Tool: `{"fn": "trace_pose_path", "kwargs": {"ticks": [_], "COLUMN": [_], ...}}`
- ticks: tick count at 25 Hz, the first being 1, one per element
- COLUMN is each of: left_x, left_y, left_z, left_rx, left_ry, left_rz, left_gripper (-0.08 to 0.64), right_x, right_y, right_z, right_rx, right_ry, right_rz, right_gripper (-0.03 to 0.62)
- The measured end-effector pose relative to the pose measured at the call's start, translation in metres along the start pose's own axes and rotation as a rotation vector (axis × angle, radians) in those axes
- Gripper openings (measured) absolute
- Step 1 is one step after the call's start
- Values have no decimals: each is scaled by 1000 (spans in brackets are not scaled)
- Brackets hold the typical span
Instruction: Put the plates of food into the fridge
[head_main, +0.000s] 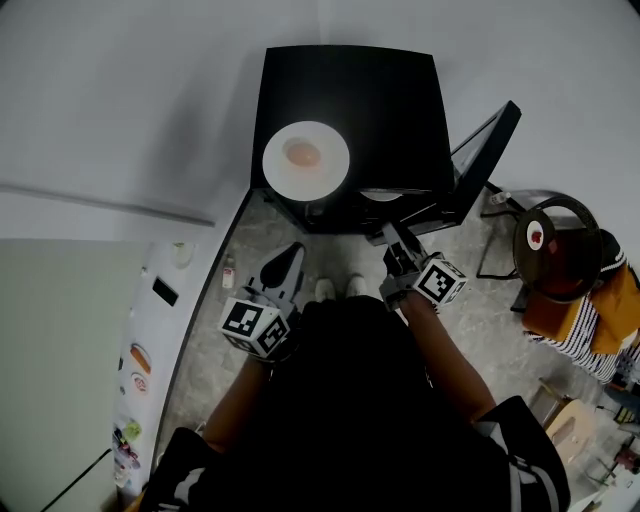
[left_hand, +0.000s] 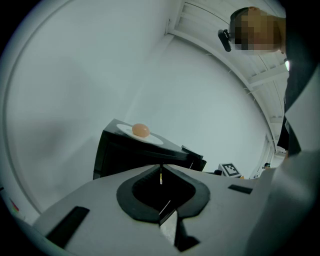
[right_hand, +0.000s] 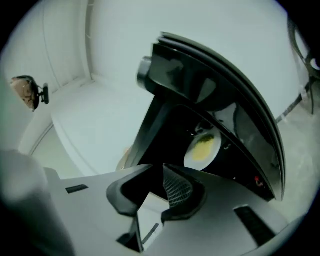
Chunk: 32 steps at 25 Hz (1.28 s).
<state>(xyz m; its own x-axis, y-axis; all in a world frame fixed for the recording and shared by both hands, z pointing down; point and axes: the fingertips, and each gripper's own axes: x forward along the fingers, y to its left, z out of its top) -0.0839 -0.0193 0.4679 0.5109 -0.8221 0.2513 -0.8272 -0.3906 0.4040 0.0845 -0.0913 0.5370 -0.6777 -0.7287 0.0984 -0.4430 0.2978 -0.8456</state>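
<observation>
Two plates of food mark the scene as we look down on a small black fridge (head_main: 350, 90) set against a pale wall, its door (head_main: 487, 150) swung open to the right. One white plate (head_main: 306, 160) rests on the fridge's top, toward its near-left corner, and carries a rounded peach-coloured piece of food (head_main: 303, 153). The second plate (right_hand: 202, 150), with a yellow helping on it, lies inside the open compartment, where we see it past the right gripper (right_hand: 157, 167). That gripper is held just in front of the opening, its jaws a narrow slit apart with nothing between them. The left gripper (left_hand: 161, 167) hovers to the left and nearer the person, apart from the fridge; its jaws meet tip to tip and hold nothing. From its view we see the top plate side-on, beyond the jaw tips. Far to the right, a round dark stand (head_main: 570, 270) carries a small white-and-red item that we cannot identify. The person's pale shoes (head_main: 336, 288) show on the speckled floor (head_main: 255, 235) between the two grippers.
</observation>
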Motion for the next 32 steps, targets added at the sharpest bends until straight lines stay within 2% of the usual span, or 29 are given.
{"fn": "trace_pose_path", "kwargs": {"ticks": [8, 17, 21, 25, 28, 32], "left_x": [-5, -11, -17, -20, -22, -20], "left_y": [-2, 2, 7, 12, 12, 15], "left_z": [4, 2, 4, 4, 10, 10], "left_rx": [21, 28, 31, 47, 51, 86], "left_ry": [-21, -9, -27, -24, -54, -44], "left_rz": [6, 39, 69, 77, 71, 87], "left_gripper": [32, 29, 23, 23, 23, 23], "right_x": [-12, -16, -14, -11, -8, -4], "right_y": [61, 102, 123, 125, 128, 129], "right_z": [0, -12, -13, -22, -25, -29], "right_rx": [-387, -612, -673, -760, -742, -730], "right_ry": [50, 109, 93, 144, 155, 170], "right_rz": [127, 185, 235, 216, 224, 226], "right_gripper": [63, 63, 63, 63, 63, 63]}}
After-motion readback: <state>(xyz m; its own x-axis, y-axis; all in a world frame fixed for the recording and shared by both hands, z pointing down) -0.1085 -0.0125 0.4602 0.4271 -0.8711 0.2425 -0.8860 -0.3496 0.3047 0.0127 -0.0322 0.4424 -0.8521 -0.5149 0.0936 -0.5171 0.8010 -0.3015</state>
